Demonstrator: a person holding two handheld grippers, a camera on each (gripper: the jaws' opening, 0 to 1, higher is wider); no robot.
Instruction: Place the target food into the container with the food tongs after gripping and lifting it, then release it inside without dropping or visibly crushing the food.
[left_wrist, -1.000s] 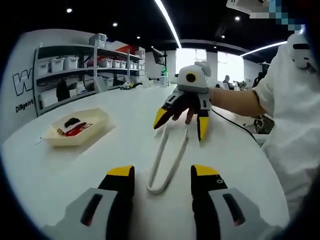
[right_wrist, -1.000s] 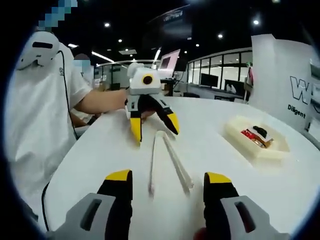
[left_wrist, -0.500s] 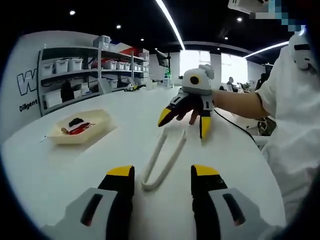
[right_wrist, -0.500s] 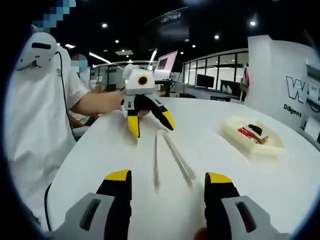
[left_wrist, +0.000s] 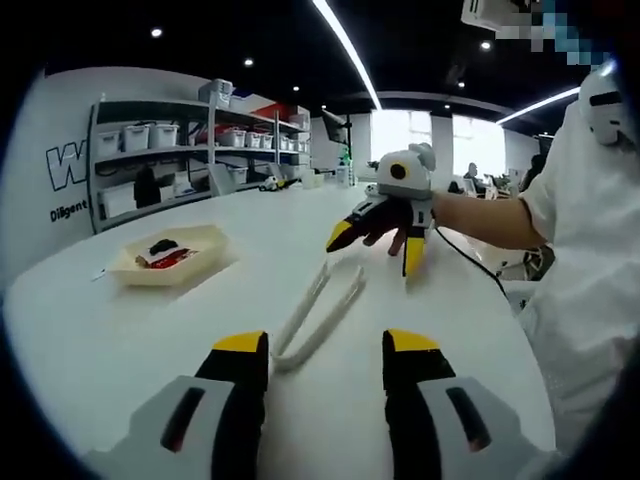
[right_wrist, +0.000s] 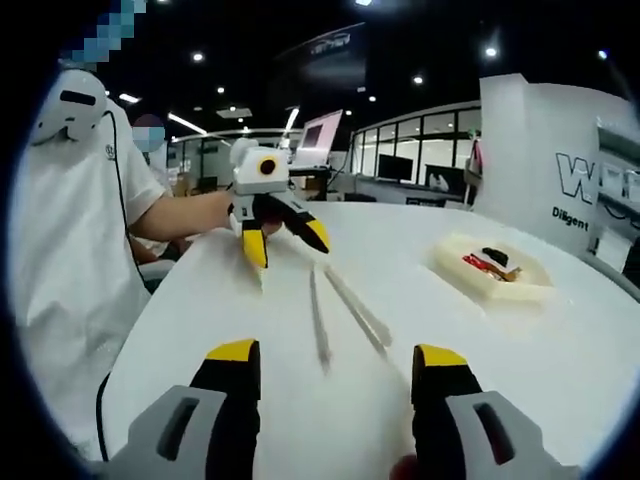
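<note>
White food tongs (left_wrist: 314, 318) (right_wrist: 342, 312) lie flat on the white table between the two grippers, touched by neither. My left gripper (left_wrist: 326, 352) (right_wrist: 286, 240) is open, its yellow-tipped jaws either side of the tongs' joined end. My right gripper (right_wrist: 340, 362) (left_wrist: 378, 246) is open too, facing the tongs' two free ends. A cream tray (left_wrist: 172, 268) (right_wrist: 492, 280) holds a red food piece (left_wrist: 170, 260) (right_wrist: 478, 263) and a dark piece (left_wrist: 162, 245) (right_wrist: 495, 256).
The white table (left_wrist: 120, 340) has a curved edge near the person's white sleeve (left_wrist: 590, 250) (right_wrist: 70, 250). A black cable (left_wrist: 470, 262) trails off the table. Shelves with bins (left_wrist: 190, 150) stand behind the tray.
Both views have pulled back and tilted a little, so the tongs and tray sit farther out and more slanted. The tongs and tray have not moved on the table; both grippers stay open.
</note>
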